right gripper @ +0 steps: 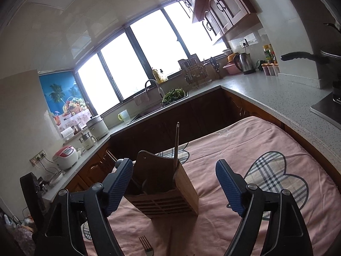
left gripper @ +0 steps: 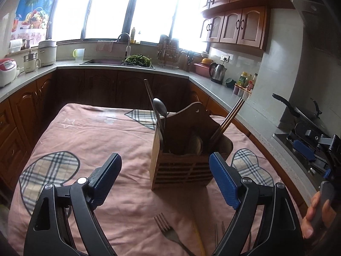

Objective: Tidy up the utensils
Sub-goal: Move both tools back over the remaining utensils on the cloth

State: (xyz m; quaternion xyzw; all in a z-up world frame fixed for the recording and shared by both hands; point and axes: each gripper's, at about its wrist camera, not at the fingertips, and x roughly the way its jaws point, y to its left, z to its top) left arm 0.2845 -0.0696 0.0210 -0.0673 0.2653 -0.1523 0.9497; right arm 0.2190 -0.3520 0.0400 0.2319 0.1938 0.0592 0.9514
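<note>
Both grippers stand with jaws wide apart and nothing between the pads. The left gripper (left gripper: 165, 183) and the right gripper (right gripper: 174, 188) each face the wooden utensil holder (left gripper: 187, 162), which stands upright on the pink cloth (left gripper: 89, 132) covering the table. The holder already carries a spoon (left gripper: 160, 107) and chopsticks (left gripper: 231, 116), all leaning handle-down in its compartments. The outstanding item is a fork (left gripper: 168, 232), lying flat on the cloth on the near side of the holder, tines toward the holder, handle running back toward the camera and slightly rightward. It sits below the left gripper's jaws, nearer its right pad. Further thin utensils (left gripper: 219, 234) lie just beside it; their type cannot be determined. In my judgement the left hand is better placed, and must drop and pull back to span the handle crosswise.
</note>
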